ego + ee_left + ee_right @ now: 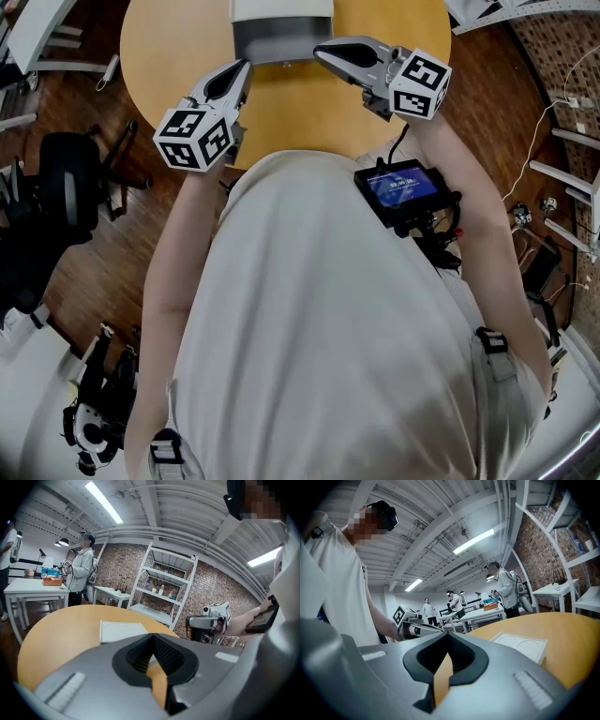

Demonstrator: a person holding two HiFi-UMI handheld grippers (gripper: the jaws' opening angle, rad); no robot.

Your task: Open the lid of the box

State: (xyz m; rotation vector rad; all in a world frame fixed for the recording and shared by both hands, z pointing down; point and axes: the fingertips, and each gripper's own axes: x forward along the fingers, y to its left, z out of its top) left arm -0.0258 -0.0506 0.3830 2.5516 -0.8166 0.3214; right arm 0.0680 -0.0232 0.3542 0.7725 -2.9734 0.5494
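Note:
The box (281, 26) is white with a grey front and stands shut at the far middle of the round yellow table (169, 47). Its flat white lid (122, 631) shows two faint rings in the right gripper view (520, 645). My left gripper (242, 67) hovers by the box's near left corner, jaws shut with nothing between them (153, 637). My right gripper (321, 51) points left at the box's near right corner, also shut and empty (448, 635). Each gripper shows in the other's view: right (208, 620), left (410, 620).
A black office chair (61, 178) stands on the wooden floor to the left. A small screen (405, 187) hangs on my chest. White metal shelves (164, 588) back onto a brick wall. People stand near white tables (487, 611) beyond the round table.

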